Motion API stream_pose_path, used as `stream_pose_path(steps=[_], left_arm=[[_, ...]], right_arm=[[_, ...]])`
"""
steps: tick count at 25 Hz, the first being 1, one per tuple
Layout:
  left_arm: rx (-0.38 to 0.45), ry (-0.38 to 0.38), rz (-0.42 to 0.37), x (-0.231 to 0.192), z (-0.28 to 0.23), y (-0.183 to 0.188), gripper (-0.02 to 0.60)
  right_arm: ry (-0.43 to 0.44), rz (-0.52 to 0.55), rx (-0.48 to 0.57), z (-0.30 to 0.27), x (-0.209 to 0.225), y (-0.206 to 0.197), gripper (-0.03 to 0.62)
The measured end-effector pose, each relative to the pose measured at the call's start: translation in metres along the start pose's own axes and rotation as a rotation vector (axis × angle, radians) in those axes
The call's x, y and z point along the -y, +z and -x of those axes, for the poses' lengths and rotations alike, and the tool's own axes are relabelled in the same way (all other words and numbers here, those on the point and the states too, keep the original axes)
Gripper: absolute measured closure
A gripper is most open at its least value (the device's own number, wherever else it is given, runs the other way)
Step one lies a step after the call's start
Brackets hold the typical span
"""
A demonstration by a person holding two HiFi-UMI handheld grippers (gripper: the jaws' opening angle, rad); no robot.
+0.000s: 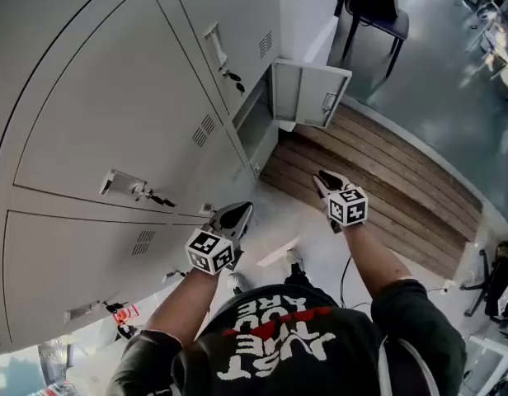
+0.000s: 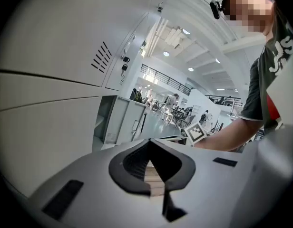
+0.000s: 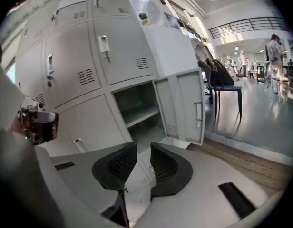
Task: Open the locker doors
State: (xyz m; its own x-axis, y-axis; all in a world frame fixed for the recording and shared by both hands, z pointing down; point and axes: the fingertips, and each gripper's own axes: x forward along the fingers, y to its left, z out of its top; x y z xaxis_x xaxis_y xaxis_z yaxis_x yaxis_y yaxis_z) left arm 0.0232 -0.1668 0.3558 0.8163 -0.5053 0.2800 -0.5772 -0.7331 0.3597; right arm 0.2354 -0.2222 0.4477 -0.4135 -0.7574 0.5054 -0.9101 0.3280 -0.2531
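A small grey metal locker door [image 1: 310,95] already hangs open at twelve o'clock ahead of me. I judge the big grey closed locker door [image 1: 97,114] at ten o'clock is next. My left tool [image 1: 240,214] is pressed together and empty. My right tool [image 1: 323,180] is slightly spread, pinching nothing. I'd spread the left tool, straddle the silver latch handle [image 1: 122,183] squarely, pinch firmly, then pull along the hinge's arc without yanking straight out.
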Motion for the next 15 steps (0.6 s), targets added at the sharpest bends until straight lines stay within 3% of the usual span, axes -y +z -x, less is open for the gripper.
stream_pose_path(steps=[8,15], left_arm=[[0.032,-0.027,-0.007,0.02,0.046,0.008,0.575],[0.076,-0.041,-0.001,0.032,0.066,0.022,0.575]], right_arm=[[0.144,0.073,-0.004,0.065,-0.14,-0.011,0.531],[0.228,0.151,-0.041,0.089,-0.185,-0.009,0.531]])
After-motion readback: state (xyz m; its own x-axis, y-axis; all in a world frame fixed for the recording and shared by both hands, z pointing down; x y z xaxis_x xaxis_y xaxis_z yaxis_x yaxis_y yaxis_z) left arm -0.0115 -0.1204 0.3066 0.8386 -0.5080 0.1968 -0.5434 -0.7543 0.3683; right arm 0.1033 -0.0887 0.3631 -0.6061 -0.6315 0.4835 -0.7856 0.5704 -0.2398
